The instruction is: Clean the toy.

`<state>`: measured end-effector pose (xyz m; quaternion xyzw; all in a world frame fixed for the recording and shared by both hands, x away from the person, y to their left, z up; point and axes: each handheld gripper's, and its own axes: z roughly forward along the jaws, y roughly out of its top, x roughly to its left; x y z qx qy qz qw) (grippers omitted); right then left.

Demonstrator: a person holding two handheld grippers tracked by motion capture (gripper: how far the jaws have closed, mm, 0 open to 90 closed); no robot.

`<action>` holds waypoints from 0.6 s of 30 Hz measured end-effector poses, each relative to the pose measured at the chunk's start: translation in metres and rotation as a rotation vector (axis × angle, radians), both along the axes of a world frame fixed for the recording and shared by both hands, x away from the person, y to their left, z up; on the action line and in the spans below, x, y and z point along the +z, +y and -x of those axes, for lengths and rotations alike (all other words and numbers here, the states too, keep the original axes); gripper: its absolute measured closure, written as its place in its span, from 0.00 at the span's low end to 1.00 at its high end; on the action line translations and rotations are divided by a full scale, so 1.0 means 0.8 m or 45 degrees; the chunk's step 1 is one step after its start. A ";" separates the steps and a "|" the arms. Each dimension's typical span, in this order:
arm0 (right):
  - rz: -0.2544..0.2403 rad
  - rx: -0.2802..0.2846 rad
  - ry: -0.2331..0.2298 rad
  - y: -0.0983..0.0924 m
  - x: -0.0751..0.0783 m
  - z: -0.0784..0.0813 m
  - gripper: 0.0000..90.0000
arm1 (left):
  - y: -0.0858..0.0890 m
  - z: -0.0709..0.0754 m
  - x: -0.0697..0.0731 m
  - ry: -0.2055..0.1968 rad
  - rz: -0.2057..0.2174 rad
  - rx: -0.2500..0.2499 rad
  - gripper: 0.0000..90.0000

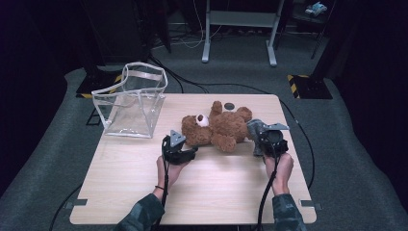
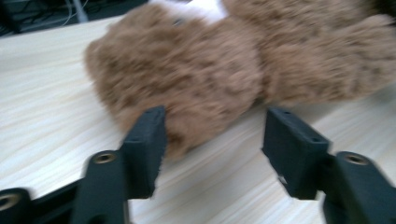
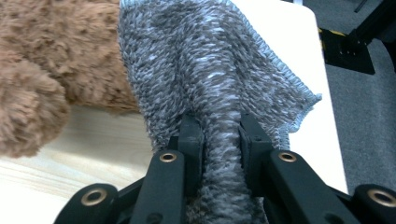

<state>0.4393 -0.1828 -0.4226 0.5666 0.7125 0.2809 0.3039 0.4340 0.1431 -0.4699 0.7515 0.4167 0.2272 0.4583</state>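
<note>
While the brown plush teddy bear [image 1: 219, 126] lies on its back mid-way across the pale wooden table [image 1: 144, 187], the left gripper [image 1: 191, 153] sits at its head, jaws parted and clamping nothing, fur just between them. Right gripper [image 3: 221, 140] pinches a bunched grey knitted cloth [image 3: 210, 60] beside the bear's body. A clear plastic bag [image 1: 132, 101] stands at the table's far-left corner.

You see the table [image 1: 144, 178] lit evenly from overhead while the floor around it sinks into darkness. In your left gripper view the teddy bear [image 2: 187, 70] is smeared by blur; the towel [image 3: 210, 60] looks sharp.
</note>
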 end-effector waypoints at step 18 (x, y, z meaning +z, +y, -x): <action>-0.111 -0.111 0.050 -0.066 -0.022 0.019 0.83 | -0.107 -0.006 0.000 0.015 -0.083 -0.153 0.21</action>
